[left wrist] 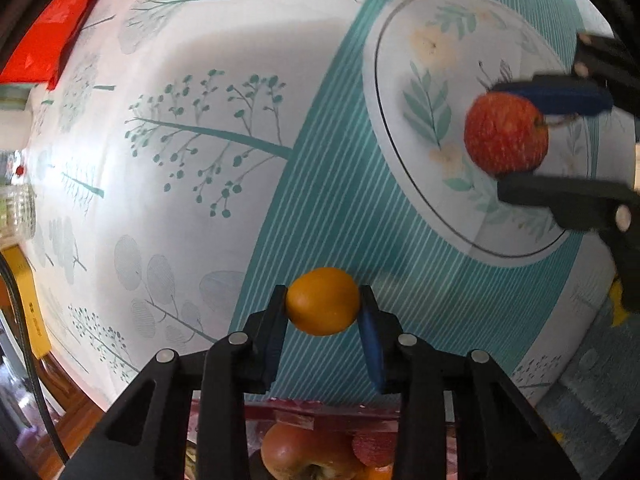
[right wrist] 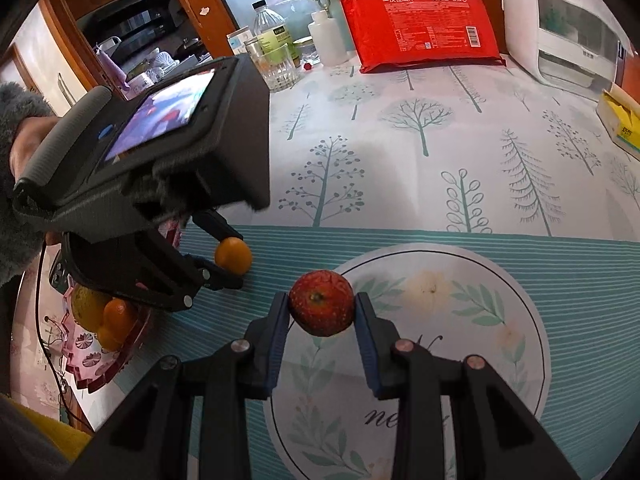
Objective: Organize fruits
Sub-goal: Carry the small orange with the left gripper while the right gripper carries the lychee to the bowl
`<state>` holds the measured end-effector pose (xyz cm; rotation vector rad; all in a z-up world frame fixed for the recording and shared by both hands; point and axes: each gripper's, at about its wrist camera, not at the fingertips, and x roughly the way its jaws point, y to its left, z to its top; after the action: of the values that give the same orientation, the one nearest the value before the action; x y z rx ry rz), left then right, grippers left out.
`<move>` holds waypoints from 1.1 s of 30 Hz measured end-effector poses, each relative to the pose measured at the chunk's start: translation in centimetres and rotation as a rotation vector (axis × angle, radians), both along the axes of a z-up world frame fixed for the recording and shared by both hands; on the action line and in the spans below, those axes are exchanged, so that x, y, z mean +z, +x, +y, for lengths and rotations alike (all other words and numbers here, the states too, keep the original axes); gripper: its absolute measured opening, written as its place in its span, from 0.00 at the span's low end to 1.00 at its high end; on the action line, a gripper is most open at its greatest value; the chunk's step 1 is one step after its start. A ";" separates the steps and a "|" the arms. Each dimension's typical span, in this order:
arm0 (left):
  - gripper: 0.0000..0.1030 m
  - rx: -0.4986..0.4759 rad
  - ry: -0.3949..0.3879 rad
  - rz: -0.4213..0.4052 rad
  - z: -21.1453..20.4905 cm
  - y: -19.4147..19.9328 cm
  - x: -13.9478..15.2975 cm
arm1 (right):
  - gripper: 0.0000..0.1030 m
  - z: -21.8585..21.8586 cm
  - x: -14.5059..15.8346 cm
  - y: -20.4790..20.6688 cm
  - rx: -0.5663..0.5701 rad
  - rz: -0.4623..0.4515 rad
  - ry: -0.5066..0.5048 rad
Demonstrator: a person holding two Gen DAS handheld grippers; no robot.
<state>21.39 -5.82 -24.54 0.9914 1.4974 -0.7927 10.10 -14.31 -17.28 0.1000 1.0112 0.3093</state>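
Holding both fruits: left tool (left wrist: 323,309) pinches the small round orange citrus fruit (left wrist: 322,301) above the tree-printed worktop (left wrist: 192,60); right tool (right wrist: 322,312) clamps the wrinkled red apple (right wrist: 321,303) over its circle. I'd worry smooth skins slip.

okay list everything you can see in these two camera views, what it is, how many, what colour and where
orange: one, orange, between the left gripper's pads over the striped band
red fruit: one, red, between the right gripper's pads over the round floral print
fruit tray: one, pink, table's left edge, holding several orange and yellow fruits
tablecloth: one, white with teal trees
red packet: one, far side of the table
bottles and jars: several, clear and white, far side
white appliance: one, far right
yellow box: one, right edge
left gripper: black, blue pads
right gripper: black, blue pads
hand: one, grey fuzzy sleeve
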 end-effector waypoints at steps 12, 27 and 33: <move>0.31 0.200 -0.213 -0.105 2.7 -0.5 8.3 | 0.32 0.7 2.7 -1.8 -0.007 -0.049 0.003; 0.31 0.385 -0.368 -0.219 7.6 -6.5 14.0 | 0.32 4.7 7.5 -5.1 0.067 -0.132 0.004; 0.31 0.473 -0.396 -0.247 10.7 -8.1 14.8 | 0.32 6.5 8.8 -6.1 0.099 -0.152 0.005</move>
<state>13.27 4.88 -9.76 0.3965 1.2278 -0.5671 4.02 -7.78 -8.47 0.0303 0.8658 0.4036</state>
